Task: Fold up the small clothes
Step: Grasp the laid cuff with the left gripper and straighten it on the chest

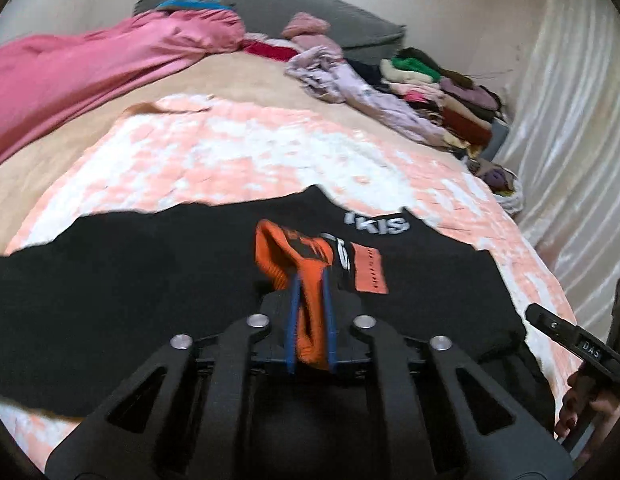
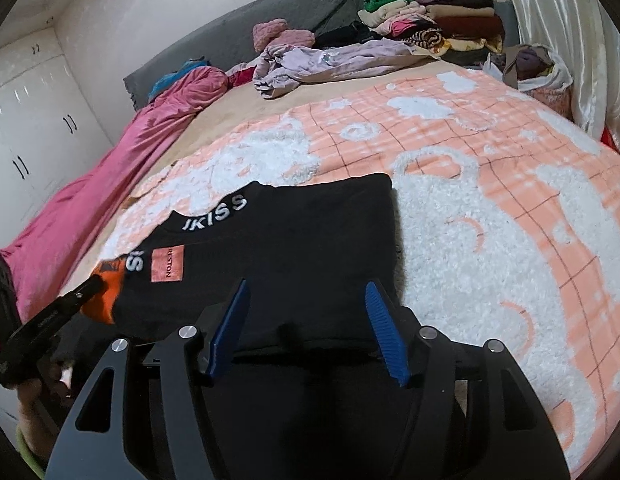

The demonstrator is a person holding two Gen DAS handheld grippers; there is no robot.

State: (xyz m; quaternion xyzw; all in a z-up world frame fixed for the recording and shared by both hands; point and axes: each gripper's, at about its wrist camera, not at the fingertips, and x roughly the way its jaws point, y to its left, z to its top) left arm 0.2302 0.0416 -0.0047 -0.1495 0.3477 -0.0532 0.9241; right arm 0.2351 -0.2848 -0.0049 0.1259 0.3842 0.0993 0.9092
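Note:
A black top point(image 1: 150, 280) with white "IKISS" lettering and an orange patch lies spread on the peach-and-white blanket point(image 1: 230, 152). My left gripper point(image 1: 310, 280) is shut on the top's orange cuff point(image 1: 278, 256), which bunches up between the blue pads above the black cloth. In the right wrist view the same cuff point(image 2: 106, 300) shows at the left, pinched by the left gripper point(image 2: 88, 286). My right gripper point(image 2: 307, 285) stands open over the near edge of the black top point(image 2: 310, 232), its pads apart and pressing nothing. Its tip point(image 1: 534, 312) shows at the right edge of the left wrist view.
A pink cover point(image 2: 90, 200) runs along the bed's left side. A lilac garment heap point(image 2: 310, 60), a stack of folded clothes point(image 2: 430, 20) and a stuffed bag point(image 2: 542, 68) sit at the far end by a grey headboard point(image 2: 250, 28). Curtain on the right, white wardrobe point(image 2: 30, 128) on the left.

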